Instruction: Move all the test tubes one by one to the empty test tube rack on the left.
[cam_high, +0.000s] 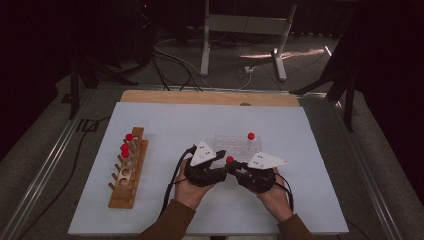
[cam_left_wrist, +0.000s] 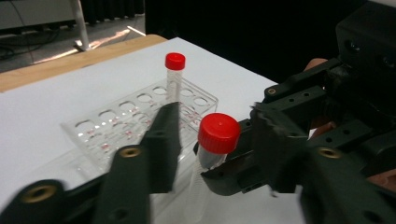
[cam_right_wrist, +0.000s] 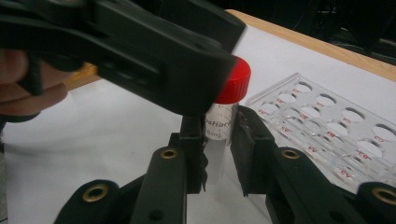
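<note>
Passing a red-capped tube (cam_right_wrist: 219, 135) from clenched right gripper (cam_right_wrist: 217, 154) to left gripper (cam_left_wrist: 212, 140), grip unclear; one tube (cam_left_wrist: 174, 74) racked, several waiting in wooden stand (cam_high: 128, 167).

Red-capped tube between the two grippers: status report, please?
Right gripper clamped on tube. Left gripper at its red cap, grip unclear. Clear rack just behind, holding another tube.
</note>
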